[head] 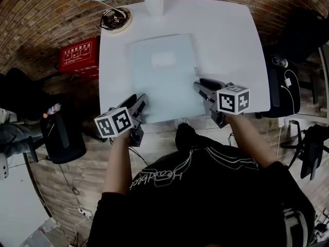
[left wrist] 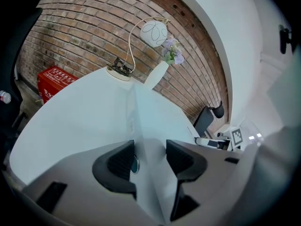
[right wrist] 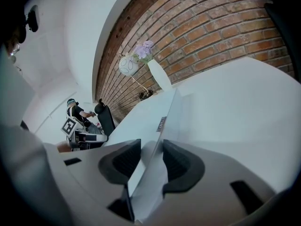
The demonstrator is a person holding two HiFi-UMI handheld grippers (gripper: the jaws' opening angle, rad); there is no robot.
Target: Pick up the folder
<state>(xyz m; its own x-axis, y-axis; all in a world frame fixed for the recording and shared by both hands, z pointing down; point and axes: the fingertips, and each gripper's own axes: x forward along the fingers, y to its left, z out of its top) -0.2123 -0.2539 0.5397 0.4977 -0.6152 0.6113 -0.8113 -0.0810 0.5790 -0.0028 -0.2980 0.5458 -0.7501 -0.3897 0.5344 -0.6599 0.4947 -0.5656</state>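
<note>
The folder (head: 164,76) is pale blue-grey on a white bench (head: 226,40). The wall (head: 51,14) is red-brown brick with pale mortar lines. The box (head: 78,55) is red with white print. The left claw (head: 140,102) and right claw (head: 201,85) are grey with ribbed black pads (left wrist: 121,161), and their cubes (head: 234,100) are white with black squares. The flowers (left wrist: 173,53) are lilac.

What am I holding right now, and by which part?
The folder: the left gripper grips its near-left corner, the right gripper its near-right corner.
</note>
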